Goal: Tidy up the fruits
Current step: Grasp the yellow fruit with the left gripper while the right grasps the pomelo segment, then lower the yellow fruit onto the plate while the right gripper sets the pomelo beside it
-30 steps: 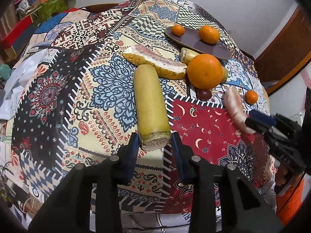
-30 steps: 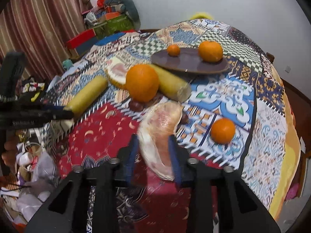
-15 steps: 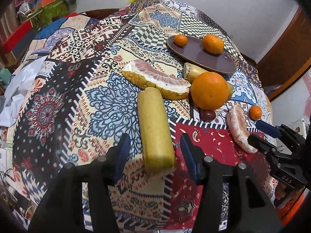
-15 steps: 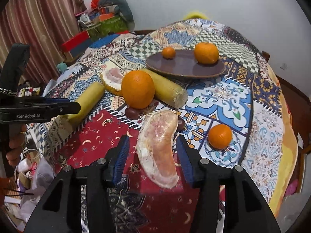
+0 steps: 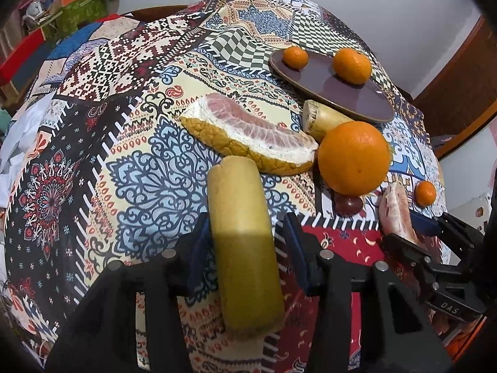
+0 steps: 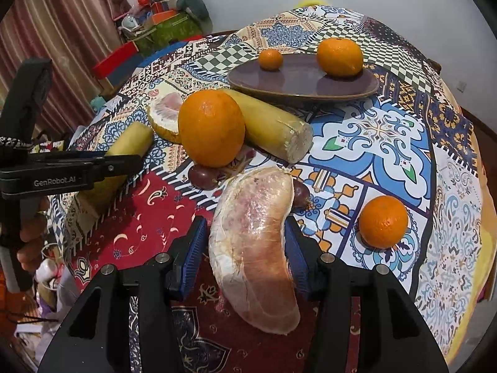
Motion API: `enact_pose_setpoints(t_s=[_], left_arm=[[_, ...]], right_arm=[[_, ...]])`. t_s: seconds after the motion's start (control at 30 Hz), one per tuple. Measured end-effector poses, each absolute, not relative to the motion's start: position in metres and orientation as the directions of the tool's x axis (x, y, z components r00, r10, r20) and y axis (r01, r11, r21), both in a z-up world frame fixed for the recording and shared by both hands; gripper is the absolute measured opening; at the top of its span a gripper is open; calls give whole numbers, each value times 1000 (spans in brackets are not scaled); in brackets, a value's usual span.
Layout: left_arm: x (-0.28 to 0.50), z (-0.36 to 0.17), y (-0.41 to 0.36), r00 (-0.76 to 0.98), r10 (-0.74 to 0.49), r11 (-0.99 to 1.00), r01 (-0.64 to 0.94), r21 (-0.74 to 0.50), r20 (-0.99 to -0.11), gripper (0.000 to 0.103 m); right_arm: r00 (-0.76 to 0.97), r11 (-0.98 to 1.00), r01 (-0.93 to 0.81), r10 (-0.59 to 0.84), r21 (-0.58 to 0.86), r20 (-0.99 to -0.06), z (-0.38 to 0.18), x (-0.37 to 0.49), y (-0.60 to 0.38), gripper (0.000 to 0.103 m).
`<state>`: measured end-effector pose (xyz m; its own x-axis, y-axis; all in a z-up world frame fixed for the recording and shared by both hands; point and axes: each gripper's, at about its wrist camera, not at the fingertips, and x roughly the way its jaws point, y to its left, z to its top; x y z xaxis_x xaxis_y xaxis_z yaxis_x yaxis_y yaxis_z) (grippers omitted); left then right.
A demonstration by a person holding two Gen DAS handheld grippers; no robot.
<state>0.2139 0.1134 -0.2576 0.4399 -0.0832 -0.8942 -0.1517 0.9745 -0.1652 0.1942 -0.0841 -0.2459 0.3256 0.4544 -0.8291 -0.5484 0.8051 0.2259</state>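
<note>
The yellow stalk piece [image 5: 242,233] lies lengthwise between the left gripper's [image 5: 247,222] jaws, which have just been closing but stand apart, cloth showing at the right pad. The peeled pomelo segment [image 6: 251,248] lies likewise between the right gripper's [image 6: 245,222] jaws, just opened and unclamped. I judge each straddles its fruit across the narrow width for a grip toward the brown plate [image 6: 298,91] far ahead. Each fruit's near end runs under its claw, and the small dark fruit [image 6: 202,175] ahead-left of the right claw is hard to identify.
</note>
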Motion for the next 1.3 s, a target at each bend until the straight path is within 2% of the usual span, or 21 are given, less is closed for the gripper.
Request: enact_pose_setpoints(t_s=[0.07, 0.43, 0.9, 1.3], left_arm=[[215, -259, 113, 441, -66, 975, -160, -151, -895, 39], [199, -241, 105, 474, -40, 982, -143, -122, -879, 37], [186, -170, 83, 617, -49, 989, -79, -124, -785, 36], [208, -140, 70, 681, -80, 988, -41, -147, -728, 35]], right_arm=[[328, 806, -548, 453, 223, -829, -245, 194, -84, 44], [380, 820, -528, 462, 222, -801, -225, 190, -98, 42], [532, 834, -521, 484, 182, -695, -161, 186, -116, 42], [599, 856, -490, 470, 167, -649, -143, 206, -129, 42]])
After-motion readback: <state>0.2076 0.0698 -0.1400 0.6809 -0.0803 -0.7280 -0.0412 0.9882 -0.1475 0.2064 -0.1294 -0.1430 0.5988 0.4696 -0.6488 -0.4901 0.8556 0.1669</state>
